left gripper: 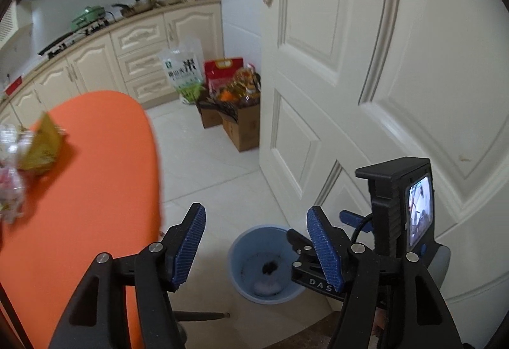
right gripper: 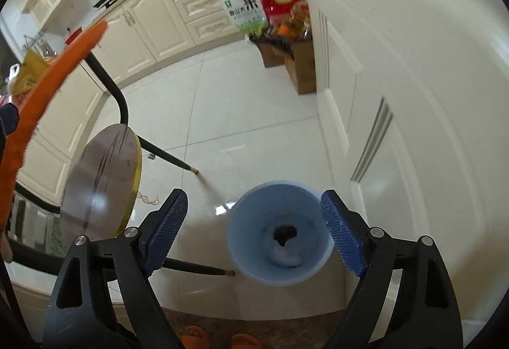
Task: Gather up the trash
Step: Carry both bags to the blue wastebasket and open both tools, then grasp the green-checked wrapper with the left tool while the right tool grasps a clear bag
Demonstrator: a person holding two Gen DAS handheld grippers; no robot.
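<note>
A light blue trash bin stands on the white tile floor by the door, with a dark lump and pale scraps at its bottom. It also shows in the left wrist view. My right gripper is open and empty, directly above the bin. My left gripper is open and empty, above the orange table's edge and the bin. On the orange table lie a yellow wrapper and crumpled clear plastic, blurred, at the left edge.
A white panelled door stands close on the right. Cardboard boxes with groceries and a rice bag sit by the cream cabinets. A round stool and black table legs stand left of the bin.
</note>
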